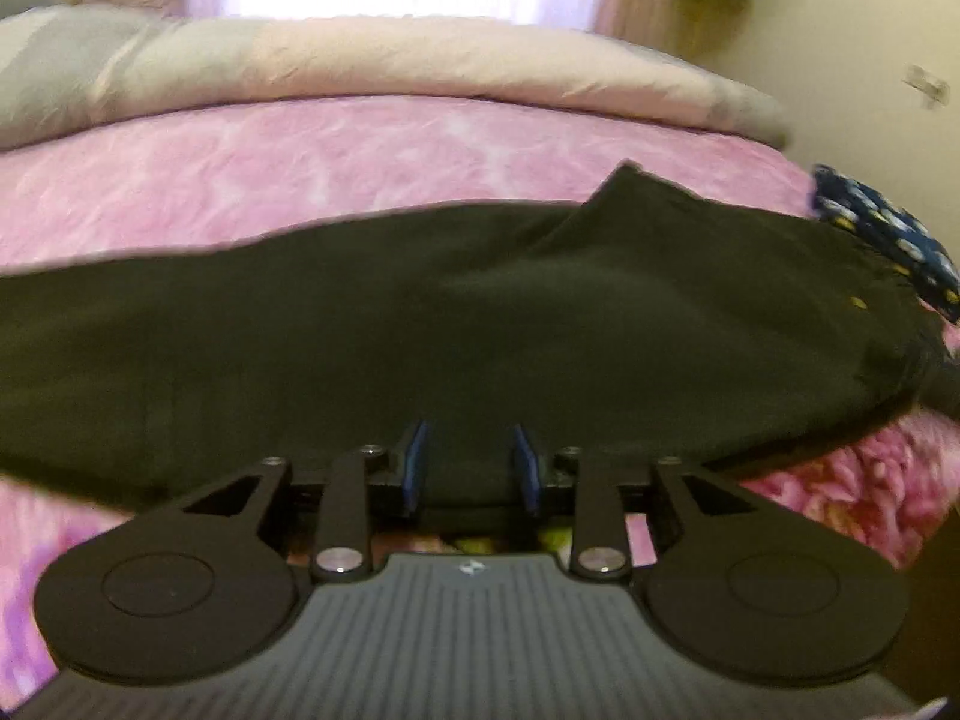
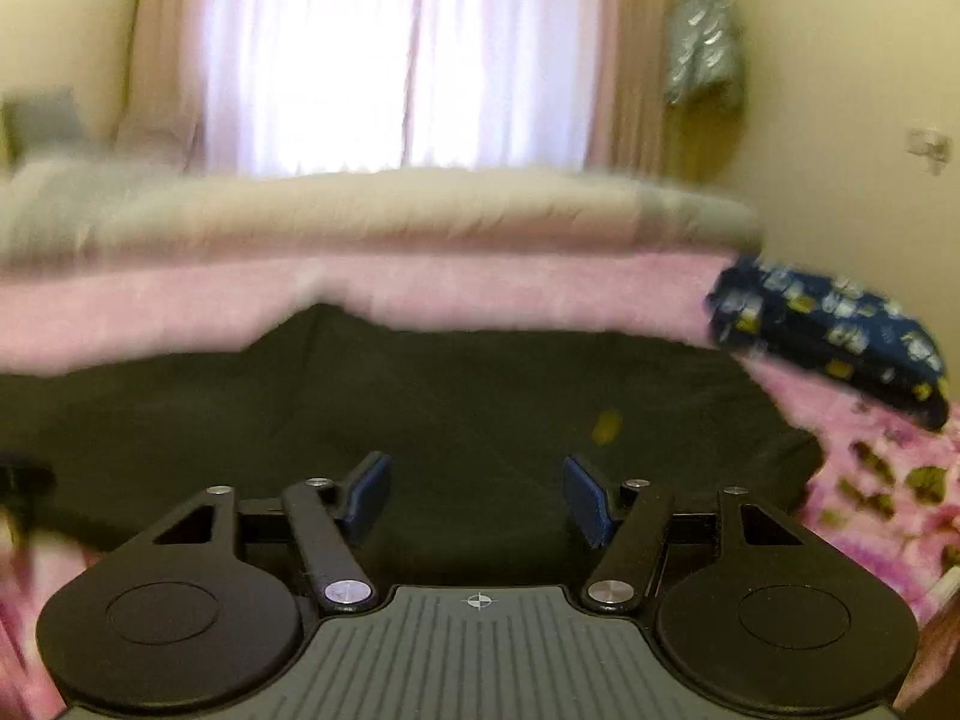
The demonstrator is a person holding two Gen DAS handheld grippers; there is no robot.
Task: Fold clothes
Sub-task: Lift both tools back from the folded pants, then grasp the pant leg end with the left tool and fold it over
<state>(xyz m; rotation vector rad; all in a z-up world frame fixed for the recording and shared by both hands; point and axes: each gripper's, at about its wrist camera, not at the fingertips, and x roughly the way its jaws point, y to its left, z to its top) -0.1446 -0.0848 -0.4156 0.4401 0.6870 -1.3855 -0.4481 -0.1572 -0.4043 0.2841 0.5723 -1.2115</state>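
A: Where is the black garment (image 1: 420, 324)?

B: Spread across the near pink bedspread (image 1: 300, 162). Left gripper (image 1: 474, 462) and right gripper (image 2: 477, 495) both hang over its near edge, jaws apart, gripping nothing, probably between folds.

A: Obstacles?

B: Only a blue patterned cloth (image 2: 834, 336) at the far right.

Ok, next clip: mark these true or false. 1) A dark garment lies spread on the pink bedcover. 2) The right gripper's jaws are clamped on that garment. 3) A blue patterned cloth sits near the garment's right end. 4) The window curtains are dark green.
1) True: the dark garment lies spread on the pink bedcover.
2) False: the right gripper has its jaws apart, with nothing pinched between them.
3) True: the blue patterned cloth sits by the garment's right end.
4) False: the curtains are pale and brightly backlit.
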